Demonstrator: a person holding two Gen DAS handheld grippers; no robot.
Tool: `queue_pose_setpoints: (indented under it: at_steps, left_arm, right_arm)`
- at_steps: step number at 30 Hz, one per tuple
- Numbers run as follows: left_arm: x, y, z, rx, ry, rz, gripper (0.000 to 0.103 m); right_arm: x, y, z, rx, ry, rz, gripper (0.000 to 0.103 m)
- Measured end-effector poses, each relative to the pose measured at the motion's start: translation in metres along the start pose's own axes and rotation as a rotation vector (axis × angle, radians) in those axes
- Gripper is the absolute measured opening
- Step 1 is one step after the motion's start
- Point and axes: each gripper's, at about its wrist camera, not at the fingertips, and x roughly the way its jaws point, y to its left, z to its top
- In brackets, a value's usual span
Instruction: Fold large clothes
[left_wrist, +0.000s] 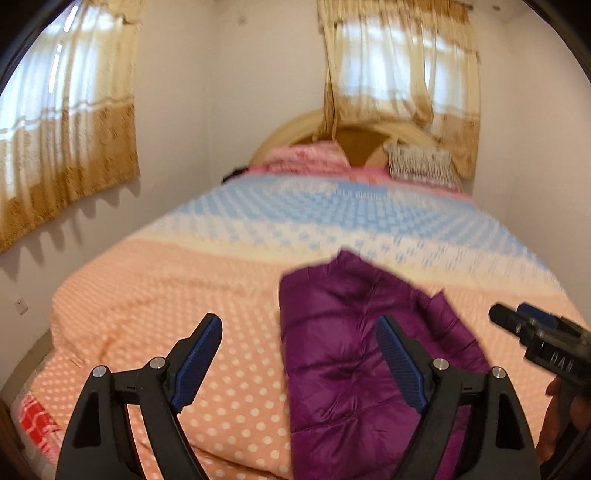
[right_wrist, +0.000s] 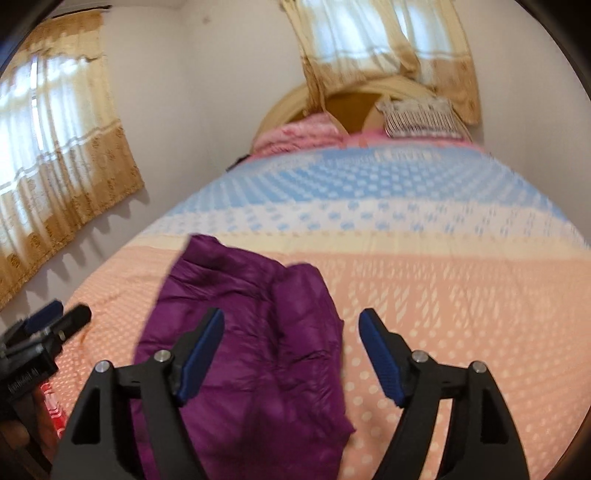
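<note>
Both my tongs stand wide, nothing between the pads. The purple quilted jacket (left_wrist: 351, 369) lies on the bed (left_wrist: 184, 295), folded into a long bundle. Its long axis runs away from me toward the headboard (left_wrist: 354, 144).

Left tongs (left_wrist: 299, 365): jacket lies ahead and to the right, behind the right finger. Right tongs (right_wrist: 291, 362): jacket lies ahead and to the left, behind the left finger. So the bundle sits between my two hands, about equally near each.

Judgement: the next fold crosses the long axis; both tongs should take the near end.
</note>
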Motion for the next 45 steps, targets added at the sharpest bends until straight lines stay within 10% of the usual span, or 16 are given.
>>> queue_pose_setpoints:
  at_steps: [12, 45]
  left_arm:
    - [-0.100, 0.013, 0.018, -0.003, -0.176, 0.013, 0.086]
    - [-0.095, 0.010, 0.008, -0.009, -0.170, 0.008, 0.087]
  right_arm:
    - [-0.086, 0.049, -0.001, -0.107, -0.161, -0.014, 0.091]
    - [-0.096, 0.051, -0.007, -0.103, -0.175, 0.005, 0.093]
